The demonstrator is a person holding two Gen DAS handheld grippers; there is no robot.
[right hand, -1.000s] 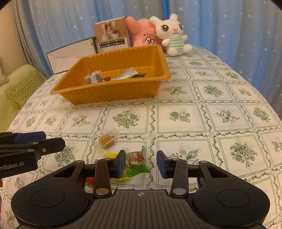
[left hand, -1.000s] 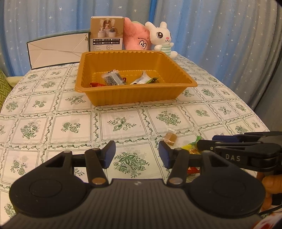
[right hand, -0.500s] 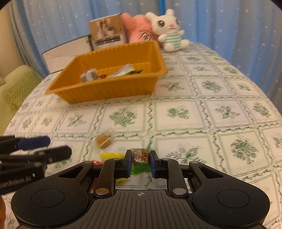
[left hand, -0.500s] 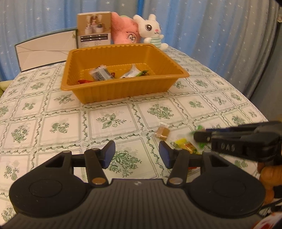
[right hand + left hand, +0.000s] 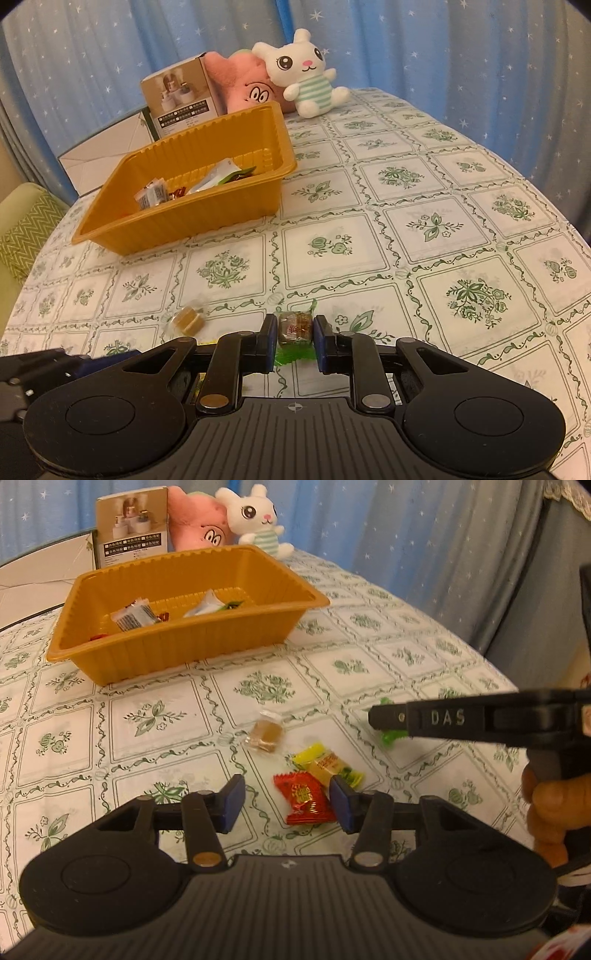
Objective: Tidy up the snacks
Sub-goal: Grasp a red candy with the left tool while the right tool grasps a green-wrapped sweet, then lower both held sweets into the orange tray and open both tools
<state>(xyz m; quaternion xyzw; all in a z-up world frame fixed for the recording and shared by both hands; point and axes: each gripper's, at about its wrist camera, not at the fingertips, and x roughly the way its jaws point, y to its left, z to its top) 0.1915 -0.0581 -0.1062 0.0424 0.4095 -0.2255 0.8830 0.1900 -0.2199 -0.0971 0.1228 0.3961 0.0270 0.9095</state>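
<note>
While the right tongs [image 5: 294,341] pinch a green-wrapped candy [image 5: 294,327] between their blue pads, just above or on the tabletop [image 5: 424,229], the left tongs [image 5: 284,805] stand spread over the remaining loose sweets, their jaws closing but pressing on nothing yet. A red-wrapped candy [image 5: 306,802] lies between the left jaws, nearer the right-hand pad [image 5: 341,806]; its long axis runs roughly along the line the tongs point, slightly slanted. A yellow-wrapped candy [image 5: 327,766] lies touching it just beyond, slanting across the right-hand pad's tip, so a closing stroke may, by judgement, catch both wrappers. A clear-wrapped brown candy [image 5: 265,735] sits farther out and a little left, apart from the pair. The left hand is plainly the nearer to these three; the right tongs [image 5: 391,718] cross the left wrist view from the right side, the green wrapper [image 5: 393,734] showing beneath their tip, with a person's fingers [image 5: 548,805] behind.

The orange tray [image 5: 207,218] stands well beyond both tongs, ahead and to the left in the right wrist view. It holds several wrapped snacks: a clear packet with a barcode [image 5: 133,614], a white-and-green packet [image 5: 207,605], and small red pieces [image 5: 164,616]. Behind it stand a printed box [image 5: 181,98], a pink plush [image 5: 245,86] and a white rabbit plush [image 5: 306,75]. The held candy's coming path, by judgement, runs forward and leftward over the tray's near wall.
</note>
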